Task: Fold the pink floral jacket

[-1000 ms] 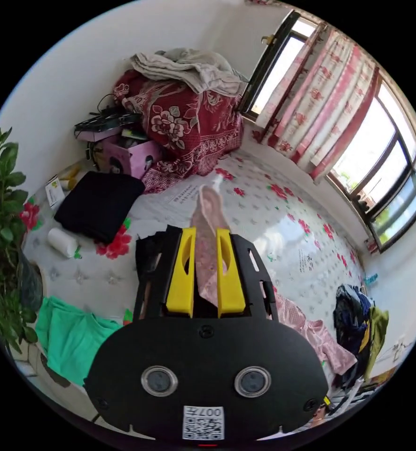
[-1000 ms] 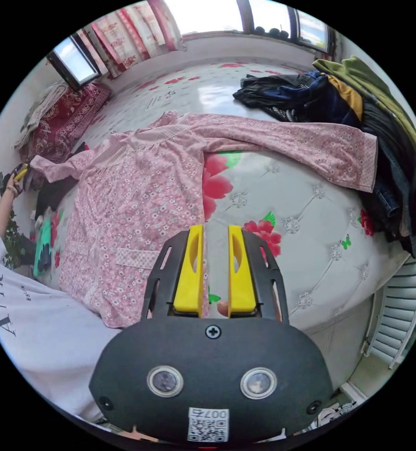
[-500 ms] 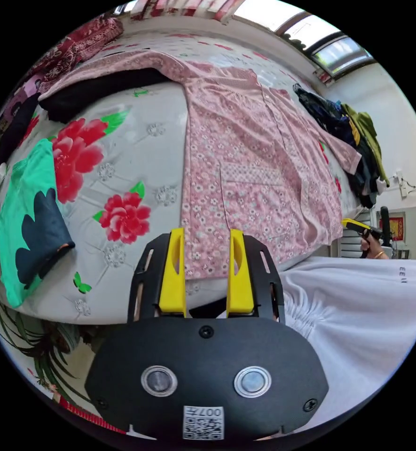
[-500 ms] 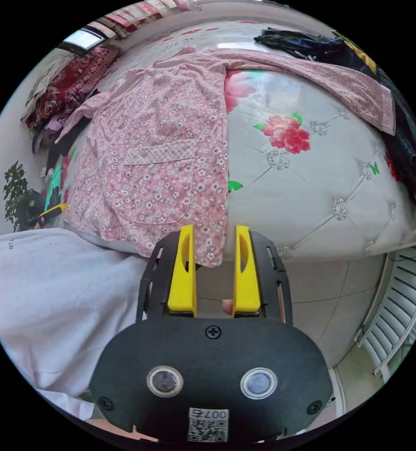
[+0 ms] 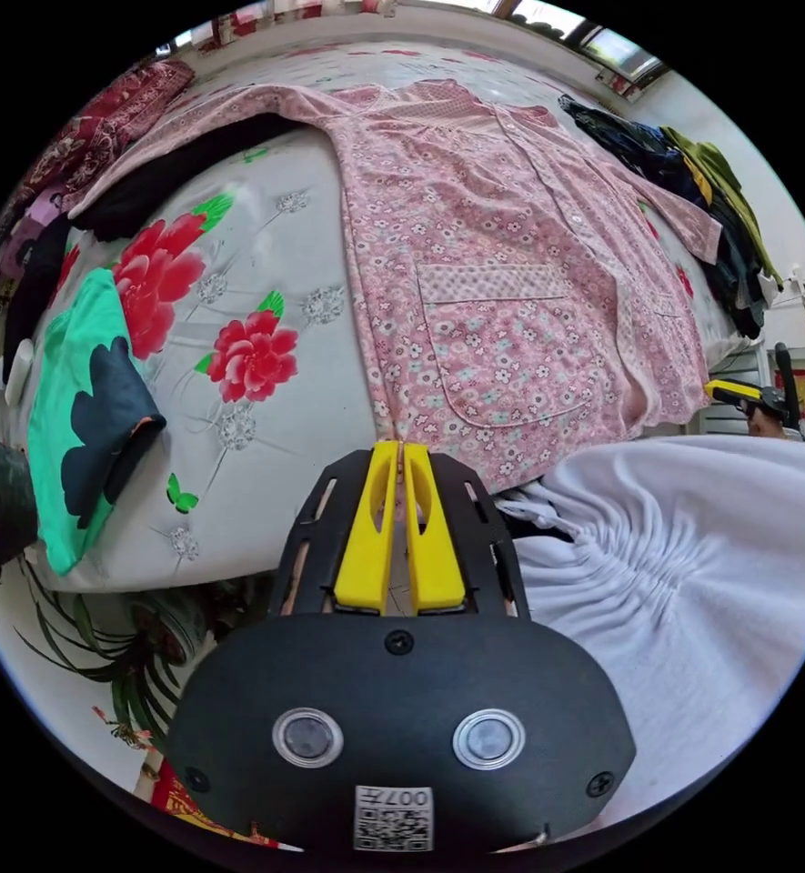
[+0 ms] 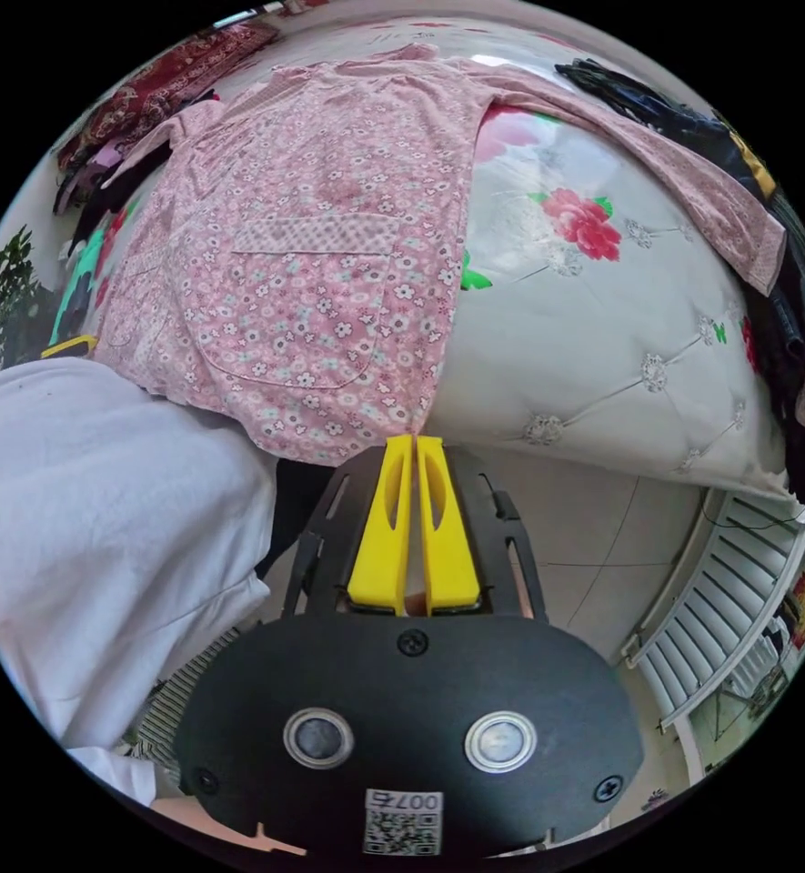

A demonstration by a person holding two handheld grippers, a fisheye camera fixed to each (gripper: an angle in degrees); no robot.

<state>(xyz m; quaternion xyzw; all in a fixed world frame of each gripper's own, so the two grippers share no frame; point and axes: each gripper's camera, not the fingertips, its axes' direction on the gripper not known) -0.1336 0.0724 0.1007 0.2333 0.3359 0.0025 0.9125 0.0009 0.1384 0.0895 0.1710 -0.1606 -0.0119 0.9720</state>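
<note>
A bed with a white quilted cover printed with red flowers is seen. At its near edge a green garment with a dark shape on it is laid. A heap of dark clothes is piled at the bed's far side. A potted plant is placed beside the bed.

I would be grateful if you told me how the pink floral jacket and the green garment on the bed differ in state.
The pink floral jacket lies spread open with its sleeves out; the green garment lies bunched near the bed's edge. The left tongs and the right tongs each pinch a hem corner of the jacket; nothing grips the green one. Both rest on the white flowered bedcover.
</note>
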